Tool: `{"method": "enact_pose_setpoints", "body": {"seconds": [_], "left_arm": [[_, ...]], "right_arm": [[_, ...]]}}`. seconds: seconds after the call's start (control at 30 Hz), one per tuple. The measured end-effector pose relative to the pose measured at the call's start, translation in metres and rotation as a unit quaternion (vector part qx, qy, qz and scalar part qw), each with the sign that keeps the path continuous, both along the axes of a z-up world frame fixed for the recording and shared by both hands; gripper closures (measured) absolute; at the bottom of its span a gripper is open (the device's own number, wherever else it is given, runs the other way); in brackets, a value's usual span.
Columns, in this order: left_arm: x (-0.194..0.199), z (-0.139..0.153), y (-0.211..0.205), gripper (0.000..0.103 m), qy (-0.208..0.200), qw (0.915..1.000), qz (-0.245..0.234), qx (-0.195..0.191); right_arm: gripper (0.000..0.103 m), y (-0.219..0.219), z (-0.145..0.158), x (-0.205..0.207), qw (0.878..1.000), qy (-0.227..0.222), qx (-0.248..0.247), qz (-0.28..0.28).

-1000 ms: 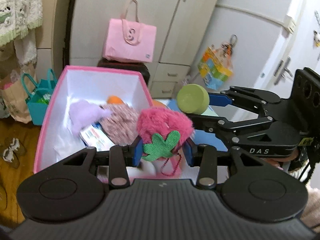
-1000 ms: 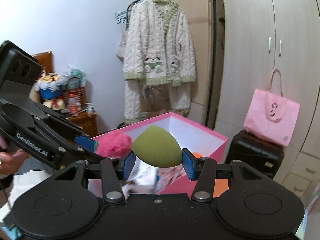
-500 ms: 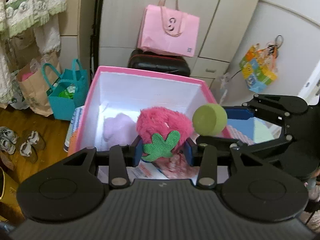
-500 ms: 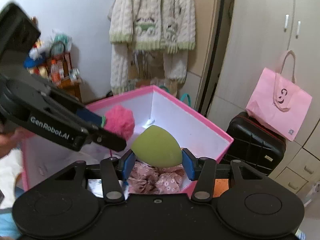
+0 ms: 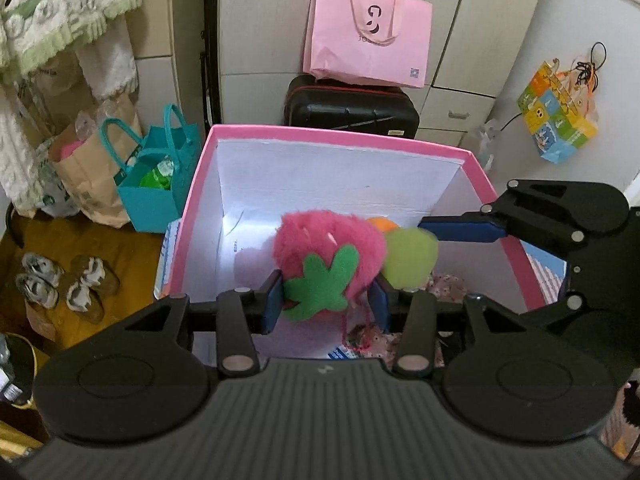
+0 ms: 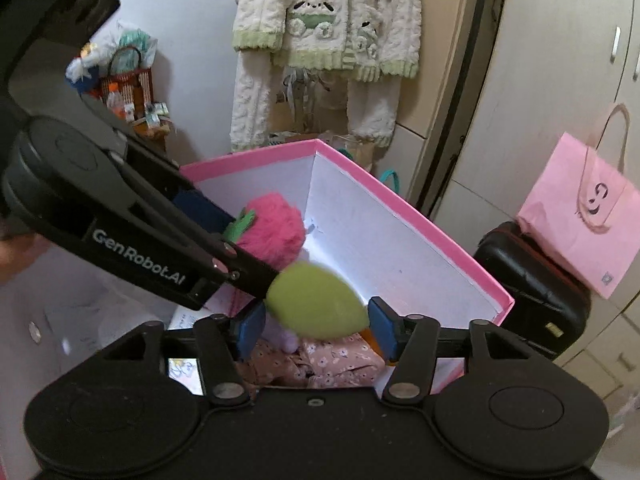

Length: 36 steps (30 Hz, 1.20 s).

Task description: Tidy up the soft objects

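Observation:
A pink fuzzy strawberry plush (image 5: pixel 328 248) with a green felt leaf sits between the blue pads of my left gripper (image 5: pixel 326 306), which still presses on it while its jaws begin opening. It hangs over the pink box (image 5: pixel 340 136) with white inner walls. My right gripper (image 6: pixel 316 326) is opening. The green egg-shaped sponge (image 6: pixel 316 304) lies blurred between its pads with a gap on each side, loose above the box (image 6: pixel 400 204). The left wrist view shows the sponge (image 5: pixel 410 256) just right of the strawberry, under the right gripper's finger (image 5: pixel 460 230).
Inside the box lie a pink floral cloth (image 6: pixel 332 360), a lilac plush (image 5: pixel 252 260) and something orange (image 5: pixel 382 224). Behind it stand a black suitcase (image 5: pixel 352 104) with a pink paper bag (image 5: pixel 368 36). A teal bag (image 5: pixel 152 184) and slippers (image 5: pixel 64 280) sit at left.
Both grippers came forward and down over the box. The right jaws widened and the green sponge slipped free of the pads, now blurred. The strawberry stays between the left pads.

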<state>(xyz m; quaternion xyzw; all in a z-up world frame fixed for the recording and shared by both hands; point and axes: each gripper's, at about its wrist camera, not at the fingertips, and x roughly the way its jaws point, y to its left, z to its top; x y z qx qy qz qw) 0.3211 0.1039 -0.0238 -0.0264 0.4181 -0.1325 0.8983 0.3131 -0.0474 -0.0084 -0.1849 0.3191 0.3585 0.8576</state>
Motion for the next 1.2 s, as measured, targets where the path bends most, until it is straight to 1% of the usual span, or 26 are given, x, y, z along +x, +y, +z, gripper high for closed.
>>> {"method": "enact_pose_setpoints", "body": {"seconds": [0.03,0.1,0.17,0.2,0.23,0.27,0.33,0.4,0.43,0.5,0.57,0.67,0.8,0.97,1.07,1.2], "left_arm": [[-0.001,0.001,0.001,0.057,-0.001,1.0,0.0,-0.003],[-0.003,0.003,0.003,0.051,0.0,0.9999,0.001,-0.015],[-0.009,0.007,0.003,0.048,-0.004,0.9998,0.001,-0.02],[-0.014,0.009,0.001,0.047,-0.012,0.9998,-0.001,-0.016],[-0.022,0.012,0.0,0.044,-0.024,0.9996,-0.003,-0.012],[-0.027,0.014,-0.001,0.043,-0.032,0.9994,-0.004,-0.012],[-0.043,0.018,-0.001,0.042,-0.042,0.999,-0.007,-0.014],[-0.06,0.021,0.0,0.042,-0.053,0.9984,-0.006,-0.016],[-0.067,0.023,0.0,0.042,-0.06,0.9981,-0.004,-0.017],[-0.082,0.026,0.001,0.041,-0.073,0.9972,0.0,-0.016],[-0.094,0.029,0.001,0.041,-0.081,0.9965,0.0,-0.019],[-0.113,0.034,-0.003,0.041,-0.092,0.9955,-0.003,-0.021],[-0.136,0.043,-0.014,0.04,-0.112,0.9936,-0.012,-0.01],[-0.163,0.05,-0.024,0.037,-0.128,0.9916,-0.018,-0.012],[-0.178,0.052,-0.031,0.037,-0.135,0.9905,-0.027,-0.009],[-0.199,0.058,-0.039,0.037,-0.149,0.9879,-0.039,-0.015]], "right_arm": [[0.037,-0.003,0.002,-0.002,1.0,0.001,0.01,0.003],[0.029,-0.005,0.004,-0.007,1.0,-0.003,0.024,0.009],[0.029,-0.008,0.008,-0.016,0.999,-0.022,0.035,0.021],[0.029,-0.009,0.01,-0.021,0.998,-0.033,0.04,0.025],[0.029,-0.013,0.013,-0.027,0.998,-0.042,0.048,0.026],[0.029,-0.016,0.015,-0.032,0.997,-0.043,0.054,0.025],[0.029,-0.022,0.018,-0.045,0.996,-0.043,0.069,0.026],[0.029,-0.028,0.019,-0.058,0.996,-0.052,0.07,0.02],[0.029,-0.031,0.02,-0.066,0.996,-0.057,0.068,0.012],[0.029,-0.037,0.021,-0.077,0.996,-0.052,0.067,-0.011],[0.029,-0.046,0.025,-0.089,0.995,-0.052,0.079,-0.028],[0.029,-0.058,0.033,-0.109,0.992,-0.069,0.099,-0.034],[0.028,-0.07,0.043,-0.129,0.989,-0.083,0.117,-0.047],[0.028,-0.08,0.052,-0.152,0.986,-0.096,0.122,-0.069],[0.025,-0.09,0.055,-0.164,0.984,-0.099,0.127,-0.08],[0.023,-0.104,0.059,-0.182,0.98,-0.105,0.13,-0.105]]}}
